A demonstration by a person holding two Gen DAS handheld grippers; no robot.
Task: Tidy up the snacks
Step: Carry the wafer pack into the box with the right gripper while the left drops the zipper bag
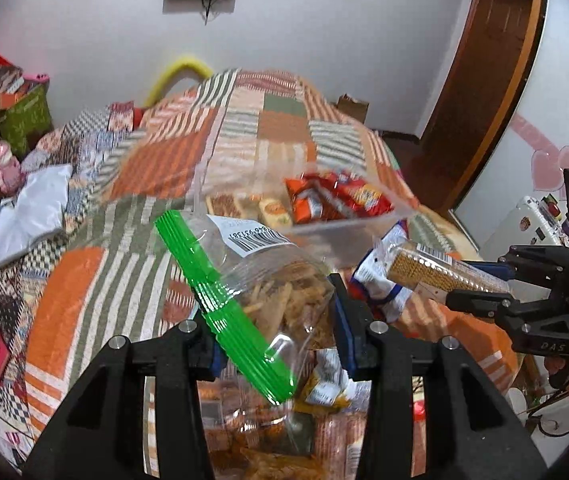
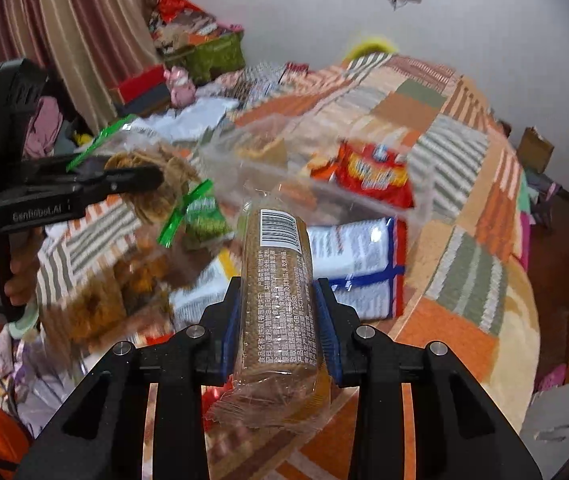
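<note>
Left wrist: left gripper [image 1: 276, 312] fingers pinch chip bag [image 1: 280, 292]; right gripper [image 2: 280, 320] fingers pinch cracker pack [image 2: 280, 296]. Only right wrist shows curtain [image 2: 64, 32].

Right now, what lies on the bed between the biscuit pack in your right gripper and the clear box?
In the right wrist view, a white-and-blue snack bag lies between the biscuit pack and the clear box.

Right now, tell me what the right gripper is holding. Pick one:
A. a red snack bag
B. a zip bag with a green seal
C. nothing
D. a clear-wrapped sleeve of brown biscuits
D: the right gripper is shut on the sleeve of brown biscuits, blue pads pressing its sides; the zip bag with the green seal sits in the left gripper, and the red snack bags lie in the clear bin.
</note>
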